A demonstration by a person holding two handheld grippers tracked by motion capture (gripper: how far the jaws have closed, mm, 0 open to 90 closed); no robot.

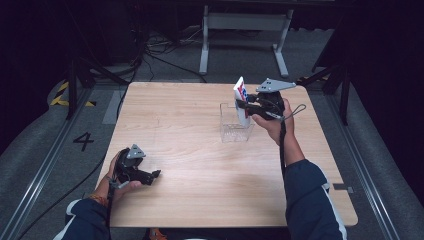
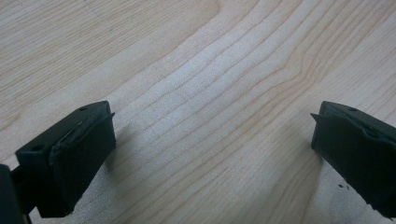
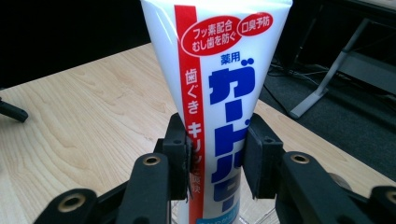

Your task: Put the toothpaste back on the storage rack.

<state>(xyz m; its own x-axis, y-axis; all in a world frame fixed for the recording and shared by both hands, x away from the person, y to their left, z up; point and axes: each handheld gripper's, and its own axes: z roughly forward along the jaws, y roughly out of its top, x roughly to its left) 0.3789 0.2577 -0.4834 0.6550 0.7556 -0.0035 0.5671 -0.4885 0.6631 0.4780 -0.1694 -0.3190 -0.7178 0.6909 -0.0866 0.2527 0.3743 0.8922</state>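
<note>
The right gripper (image 1: 243,106) clamps a white toothpaste tube (image 3: 217,93) with red stripe and blue Japanese lettering upright above the clear plastic box (image 1: 235,126) at the table's (image 1: 200,150) two o'clock, seemingly for lowering in, while the left gripper (image 2: 212,140) rests open at eight o'clock.

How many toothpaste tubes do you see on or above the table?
1. The white toothpaste tube is held upright in the right gripper, with its lower end in the clear plastic box on the table. No others are visible.
</note>
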